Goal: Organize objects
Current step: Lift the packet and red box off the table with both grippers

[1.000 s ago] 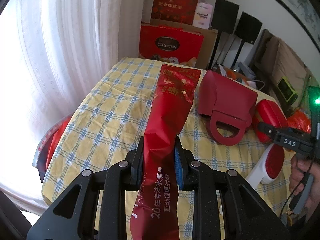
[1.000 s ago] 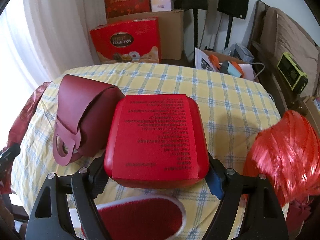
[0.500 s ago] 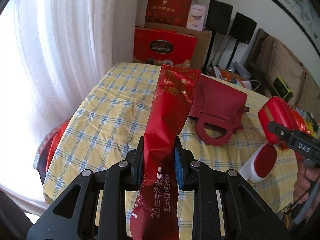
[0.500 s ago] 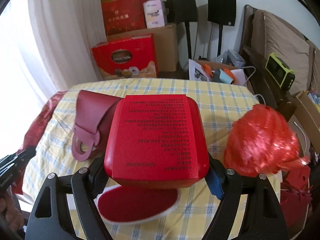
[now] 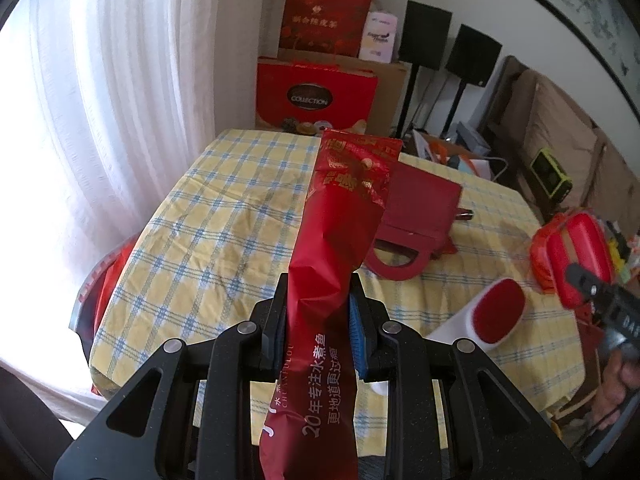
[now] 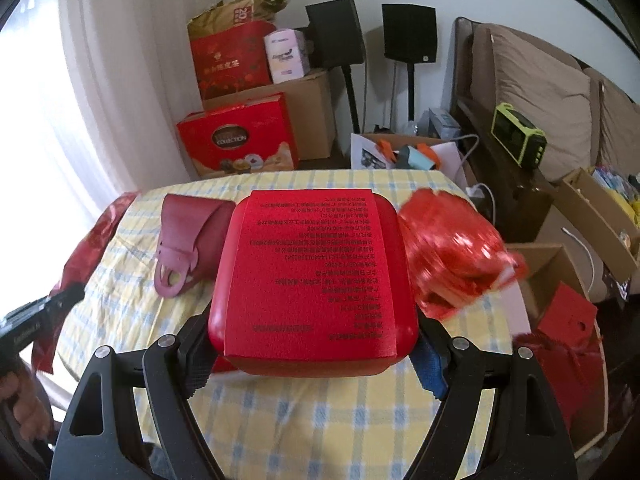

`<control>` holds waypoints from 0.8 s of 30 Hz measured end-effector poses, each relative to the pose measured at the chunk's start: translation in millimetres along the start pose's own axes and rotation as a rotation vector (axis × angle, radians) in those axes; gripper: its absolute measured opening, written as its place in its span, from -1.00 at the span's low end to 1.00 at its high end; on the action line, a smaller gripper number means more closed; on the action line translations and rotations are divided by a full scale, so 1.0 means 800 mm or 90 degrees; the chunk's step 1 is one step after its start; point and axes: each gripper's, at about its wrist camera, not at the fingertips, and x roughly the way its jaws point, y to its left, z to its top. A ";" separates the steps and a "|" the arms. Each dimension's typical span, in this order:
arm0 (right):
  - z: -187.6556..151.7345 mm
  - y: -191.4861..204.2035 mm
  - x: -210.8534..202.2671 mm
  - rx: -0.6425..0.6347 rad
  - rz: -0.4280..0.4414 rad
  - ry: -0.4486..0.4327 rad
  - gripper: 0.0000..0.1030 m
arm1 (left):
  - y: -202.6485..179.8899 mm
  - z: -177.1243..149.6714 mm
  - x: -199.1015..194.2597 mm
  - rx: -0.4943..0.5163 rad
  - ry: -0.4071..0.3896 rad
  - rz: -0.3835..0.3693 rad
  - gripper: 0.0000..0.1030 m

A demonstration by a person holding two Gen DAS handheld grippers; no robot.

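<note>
Left wrist: gift box (image 5: pixel 316 94) label reads "COLLECTION".

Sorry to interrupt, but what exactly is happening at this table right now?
A person is tidying a cluttered table with a handheld gripper in each hand. The left gripper is clamped on a long red foil packet, held above the checked tablecloth. The right gripper grips a flat red box, also off the table. On the cloth lie a dark red gift bag, a red-faced lint brush and a shiny red bundle.
</note>
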 end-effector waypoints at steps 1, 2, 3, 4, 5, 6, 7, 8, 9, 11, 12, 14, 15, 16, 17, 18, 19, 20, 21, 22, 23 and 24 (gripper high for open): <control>-0.005 -0.003 -0.007 0.002 0.003 0.000 0.59 | -0.005 0.000 -0.005 0.004 -0.001 -0.002 -0.54; -0.010 -0.005 -0.013 0.003 0.006 0.000 0.59 | -0.009 -0.001 -0.008 0.008 -0.002 -0.004 -0.54; -0.016 -0.007 -0.020 0.002 0.011 -0.001 0.59 | -0.012 -0.001 -0.010 0.011 0.000 -0.004 -0.54; -0.024 -0.009 -0.027 0.002 0.013 -0.002 0.59 | -0.017 -0.003 -0.012 0.013 0.005 -0.003 -0.54; -0.030 -0.011 -0.034 0.000 0.012 -0.004 0.59 | -0.020 -0.007 -0.013 0.016 0.011 -0.003 -0.54; -0.036 -0.014 -0.040 -0.003 0.009 -0.005 0.59 | -0.024 -0.011 -0.013 0.019 0.017 -0.001 -0.54; -0.044 -0.017 -0.048 -0.007 0.007 -0.007 0.59 | -0.026 -0.014 -0.012 0.021 0.022 0.002 -0.54; -0.049 -0.020 -0.054 -0.008 0.007 -0.009 0.59 | -0.028 -0.017 -0.011 0.022 0.027 0.004 -0.54; -0.054 -0.023 -0.059 -0.007 0.007 -0.011 0.59 | -0.031 -0.020 -0.010 0.023 0.033 0.004 -0.54; -0.067 -0.034 -0.071 -0.004 0.007 -0.012 0.59 | -0.036 -0.024 -0.010 0.023 0.039 0.003 -0.54; -0.072 -0.040 -0.075 0.000 0.008 -0.012 0.59 | -0.039 -0.024 -0.010 0.024 0.039 0.001 -0.54; -0.085 -0.056 -0.088 0.015 0.019 -0.012 0.59 | -0.047 -0.025 -0.012 0.029 0.037 -0.008 -0.54; -0.091 -0.064 -0.094 0.022 0.027 -0.013 0.59 | -0.051 -0.025 -0.014 0.031 0.037 -0.015 -0.54; -0.100 -0.074 -0.101 0.033 0.033 -0.010 0.59 | -0.055 -0.024 -0.015 0.033 0.036 -0.023 -0.54; -0.107 -0.080 -0.106 0.039 0.034 -0.011 0.59 | -0.058 -0.025 -0.016 0.035 0.034 -0.025 -0.54; -0.113 -0.087 -0.111 0.046 0.034 -0.011 0.59 | -0.062 -0.025 -0.017 0.039 0.032 -0.021 -0.54; -0.120 -0.094 -0.116 0.052 0.035 -0.011 0.59 | -0.064 -0.025 -0.016 0.041 0.031 -0.019 -0.54; -0.126 -0.100 -0.120 0.057 0.037 -0.011 0.59 | -0.066 -0.026 -0.014 0.040 0.032 -0.021 -0.54; -0.129 -0.105 -0.123 0.060 0.038 -0.011 0.59 | -0.068 -0.027 -0.013 0.037 0.035 -0.025 -0.54; -0.134 -0.110 -0.125 0.063 0.037 -0.013 0.59 | -0.069 -0.027 -0.011 0.035 0.039 -0.029 -0.54; -0.136 -0.112 -0.126 0.063 0.037 -0.014 0.59 | -0.071 -0.028 -0.009 0.034 0.043 -0.032 -0.54; -0.138 -0.114 -0.126 0.063 0.037 -0.015 0.59 | -0.075 -0.029 -0.007 0.038 0.050 -0.035 -0.54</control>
